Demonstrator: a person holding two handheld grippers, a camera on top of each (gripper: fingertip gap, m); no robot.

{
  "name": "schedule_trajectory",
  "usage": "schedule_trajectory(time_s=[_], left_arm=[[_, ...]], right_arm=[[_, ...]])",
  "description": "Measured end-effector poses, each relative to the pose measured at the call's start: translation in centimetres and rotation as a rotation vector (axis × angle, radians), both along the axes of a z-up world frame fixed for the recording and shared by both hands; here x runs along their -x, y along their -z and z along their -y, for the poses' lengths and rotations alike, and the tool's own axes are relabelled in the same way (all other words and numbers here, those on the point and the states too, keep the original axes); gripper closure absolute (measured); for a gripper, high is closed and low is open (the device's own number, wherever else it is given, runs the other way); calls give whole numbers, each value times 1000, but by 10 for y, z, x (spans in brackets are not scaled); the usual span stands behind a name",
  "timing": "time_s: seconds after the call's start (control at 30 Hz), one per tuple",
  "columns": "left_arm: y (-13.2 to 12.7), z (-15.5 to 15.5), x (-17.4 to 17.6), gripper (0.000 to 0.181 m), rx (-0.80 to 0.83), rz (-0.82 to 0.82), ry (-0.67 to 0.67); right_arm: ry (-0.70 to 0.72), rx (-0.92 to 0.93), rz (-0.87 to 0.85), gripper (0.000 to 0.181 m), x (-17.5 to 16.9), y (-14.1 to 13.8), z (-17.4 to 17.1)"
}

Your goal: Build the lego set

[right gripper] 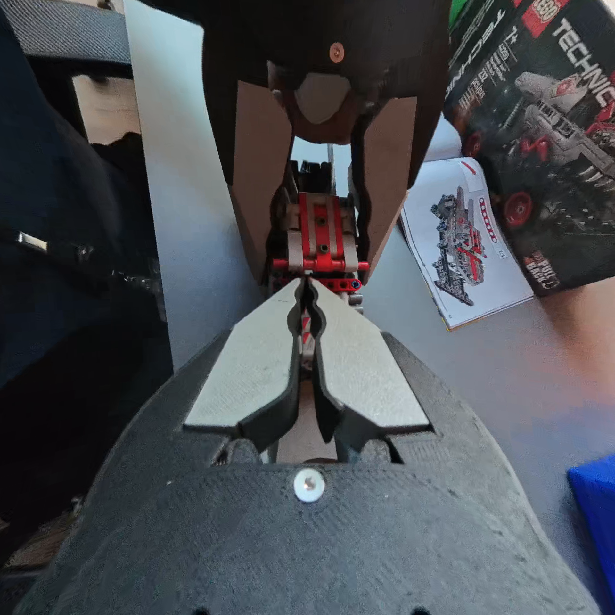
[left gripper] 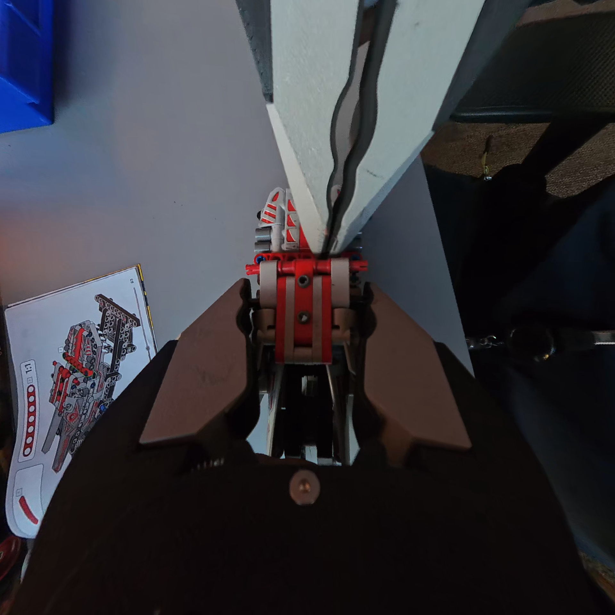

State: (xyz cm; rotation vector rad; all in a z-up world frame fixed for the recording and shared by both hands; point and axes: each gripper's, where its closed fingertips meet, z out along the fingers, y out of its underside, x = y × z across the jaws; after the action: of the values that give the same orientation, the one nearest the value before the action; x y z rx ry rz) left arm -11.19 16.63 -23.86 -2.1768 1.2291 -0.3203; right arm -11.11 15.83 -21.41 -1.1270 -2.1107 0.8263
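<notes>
1. The left tool (left gripper: pixel 304 319) pinches the lego model (left gripper: pixel 303 319) by its sides; its two brown fingers (left gripper: pixel 203 372) press on the red and grey front part.
2. The right tool (right gripper: pixel 305 283) faces the left one head on, its grey fingers (right gripper: pixel 253 369) pressed nearly together, tips at the red beam on the model's near end. Whether those tips pinch a piece there, I cannot tell.
3. A striped red and white piece of the model (right gripper: pixel 307 327) shows in the narrow gap between the right tool's fingers.
4. The model sits between the two tools, above the grey worktop (left gripper: pixel 149 166).
5. An open instruction booklet (left gripper: pixel 76 376) lies on the worktop to the left of the left tool.
6. In the right wrist view, the set's box (right gripper: pixel 545 139) stands beyond the booklet, to the right of the right tool.
7. A blue bin (left gripper: pixel 23 63) sits far ahead and left of the left tool.
</notes>
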Motion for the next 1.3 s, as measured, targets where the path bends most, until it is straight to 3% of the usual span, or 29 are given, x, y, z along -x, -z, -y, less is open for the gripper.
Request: schedule_trajectory(time_s=[0.1, 0.2, 0.27, 0.57, 0.73, 0.9, 1.03, 1.2, 1.3], left_arm=[[0, 0, 0, 116, 2, -1, 2], [-1, 0, 0, 116, -1, 3, -1], [-1, 0, 0, 116, 1, 2, 0], [-2, -1, 1, 116, 2, -3, -2], [-3, -1, 1, 116, 12, 8, 2], [-3, -2, 1, 115, 9, 13, 0], [-4, -2, 1, 116, 4, 15, -8], [-4, -3, 1, 116, -1, 17, -12], [-4, -3, 1, 115, -4, 13, -9]], right_arm=[[-10, -37, 15, 181, -1, -4, -2], [-29, 40, -26, 181, -1, -23, 1], [-38, 15, 69, 181, -3, -1, 1], [-32, 6, 39, 181, 0, 1, 1], [-25, 77, 149, 181, -3, -10, -3], [73, -25, 304, 181, -2, -9, -22], [111, 44, 379, 181, 4, -20, -13], [96, -10, 459, 181, -2, 2, -10], [68, -45, 424, 181, 0, -1, -7]])
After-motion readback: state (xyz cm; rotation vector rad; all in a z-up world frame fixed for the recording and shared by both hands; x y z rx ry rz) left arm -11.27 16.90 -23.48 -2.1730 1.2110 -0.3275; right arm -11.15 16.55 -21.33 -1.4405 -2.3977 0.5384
